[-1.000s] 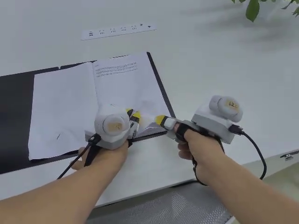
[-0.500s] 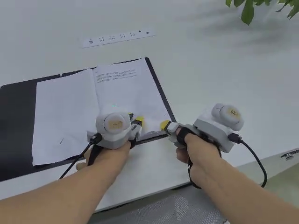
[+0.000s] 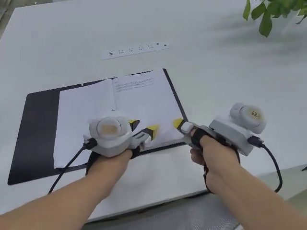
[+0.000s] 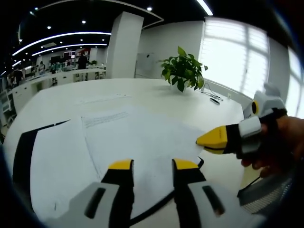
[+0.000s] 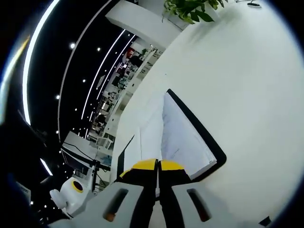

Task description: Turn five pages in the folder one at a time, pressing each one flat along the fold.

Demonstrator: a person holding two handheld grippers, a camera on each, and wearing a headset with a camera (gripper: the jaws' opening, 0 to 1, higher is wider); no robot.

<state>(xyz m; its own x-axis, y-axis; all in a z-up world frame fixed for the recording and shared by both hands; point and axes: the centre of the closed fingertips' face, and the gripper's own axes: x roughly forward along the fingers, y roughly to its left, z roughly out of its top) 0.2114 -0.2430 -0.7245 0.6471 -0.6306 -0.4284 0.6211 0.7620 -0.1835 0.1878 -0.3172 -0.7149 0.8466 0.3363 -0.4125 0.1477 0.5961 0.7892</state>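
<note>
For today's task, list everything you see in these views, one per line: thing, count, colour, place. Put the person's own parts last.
table: one, white, under everything
folder: one, black cover, lying open on the table in front of the person
pages: number unclear, white, spread open in the folder, with printed lines at the top of the right one
power strip: one, white, on the table beyond the folder
plant: one, green leaves, far right of the table
cables: two, black, one trailing from each gripper
left gripper: one, pale grey with yellow tips, jaws open, over the folder's near edge
right gripper: one, same colours, jaws shut, by the folder's near right corner
hands: two, one around each gripper
</note>
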